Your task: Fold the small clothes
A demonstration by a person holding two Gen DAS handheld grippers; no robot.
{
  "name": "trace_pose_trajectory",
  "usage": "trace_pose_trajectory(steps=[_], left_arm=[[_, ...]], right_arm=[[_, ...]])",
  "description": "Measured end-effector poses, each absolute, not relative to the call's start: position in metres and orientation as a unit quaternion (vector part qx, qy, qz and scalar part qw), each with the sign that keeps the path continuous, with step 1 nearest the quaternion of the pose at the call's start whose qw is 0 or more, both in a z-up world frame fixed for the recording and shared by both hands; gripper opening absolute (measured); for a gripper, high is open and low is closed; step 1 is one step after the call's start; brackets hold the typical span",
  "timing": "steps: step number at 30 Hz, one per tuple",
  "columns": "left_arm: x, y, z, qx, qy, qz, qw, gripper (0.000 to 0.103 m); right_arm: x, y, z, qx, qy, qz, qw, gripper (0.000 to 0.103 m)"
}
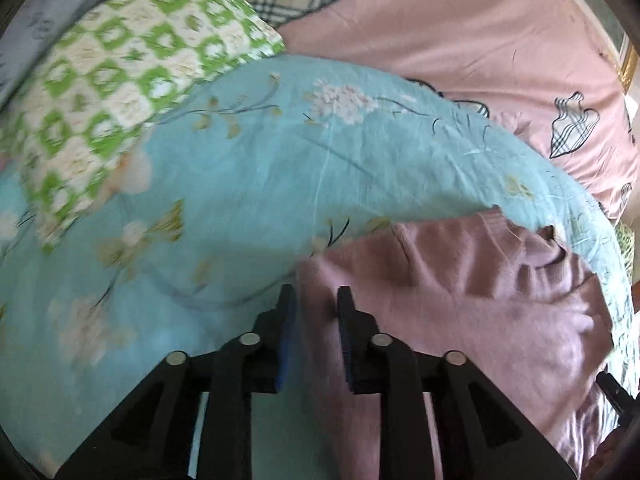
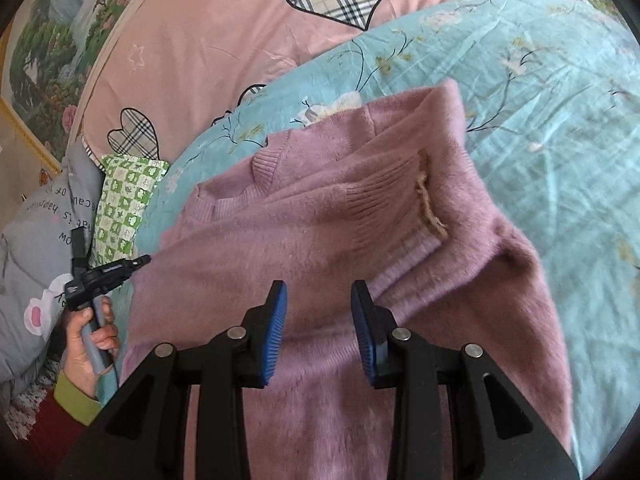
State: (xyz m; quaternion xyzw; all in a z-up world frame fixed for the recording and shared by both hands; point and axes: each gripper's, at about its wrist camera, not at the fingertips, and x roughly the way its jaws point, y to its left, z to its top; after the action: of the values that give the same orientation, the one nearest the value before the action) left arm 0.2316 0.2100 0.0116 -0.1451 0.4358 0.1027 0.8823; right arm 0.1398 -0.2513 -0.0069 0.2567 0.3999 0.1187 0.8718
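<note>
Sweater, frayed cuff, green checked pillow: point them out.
sweater [image 2: 320, 248]: right wrist view, fuzzy mauve body panel.
frayed cuff [image 2: 430, 208]: right wrist view, tan loose threads at the ribbed sleeve end.
green checked pillow [image 1: 120, 80]: left wrist view, middle of its patterned face.

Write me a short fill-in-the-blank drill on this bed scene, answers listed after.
1. The sweater is ____ in colour.
2. It lies on a ____ floral sheet.
3. The right gripper has its jaws ____, with nothing between them.
4. The pink cover bears plaid ____ shapes.

Answers: pink; blue; open; heart
</note>
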Motion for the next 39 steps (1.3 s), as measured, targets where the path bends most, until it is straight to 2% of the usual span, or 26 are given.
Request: trace_pose_trajectory(steps=[1, 3, 5, 8, 11, 19, 22, 31, 34, 39], left_arm=[[0.219, 0.208, 0.016, -0.147, 0.433, 0.101, 0.884, 0.033], [0.188, 0.198, 0.024, -0.144, 0.426, 0.096, 0.888, 0.047], [0.16, 0.19, 0.026, -0.145, 0.426, 0.092, 0.888, 0.055], [0.115, 0.173, 0.021, -0.157, 0.435, 0.075, 0.883, 0.061], [0.069, 0.158, 0.012, -0.166, 0.439, 0.08, 0.879, 0.065], [-0.026, 0.134, -0.019, -0.192, 0.469, 0.083, 0.858, 0.066], [-0.044, 0.124, -0.021, -0.197, 0.47, 0.074, 0.857, 0.073], [-0.079, 0.081, -0.045, -0.192, 0.499, 0.043, 0.844, 0.073], [-0.094, 0.07, -0.051, -0.159, 0.495, 0.05, 0.853, 0.069], [-0.12, 0.073, -0.058, -0.127, 0.491, 0.049, 0.86, 0.025]], right_arm=[[0.134, -0.253, -0.003, 0.256, 0.397, 0.118, 0.873, 0.036], [0.12, -0.259, 0.006, 0.259, 0.388, 0.121, 0.876, 0.038], [0.106, -0.26, 0.013, 0.251, 0.382, 0.123, 0.881, 0.043], [0.088, -0.258, 0.022, 0.237, 0.38, 0.134, 0.884, 0.047], [0.066, -0.257, 0.027, 0.226, 0.377, 0.146, 0.887, 0.048], [0.013, -0.26, 0.014, 0.207, 0.384, 0.159, 0.886, 0.05], [-0.002, -0.262, 0.006, 0.209, 0.391, 0.162, 0.882, 0.051], [-0.036, -0.271, -0.005, 0.22, 0.395, 0.164, 0.877, 0.051], [-0.048, -0.278, -0.004, 0.222, 0.39, 0.164, 0.879, 0.052], [-0.07, -0.294, -0.005, 0.223, 0.39, 0.16, 0.879, 0.055]])
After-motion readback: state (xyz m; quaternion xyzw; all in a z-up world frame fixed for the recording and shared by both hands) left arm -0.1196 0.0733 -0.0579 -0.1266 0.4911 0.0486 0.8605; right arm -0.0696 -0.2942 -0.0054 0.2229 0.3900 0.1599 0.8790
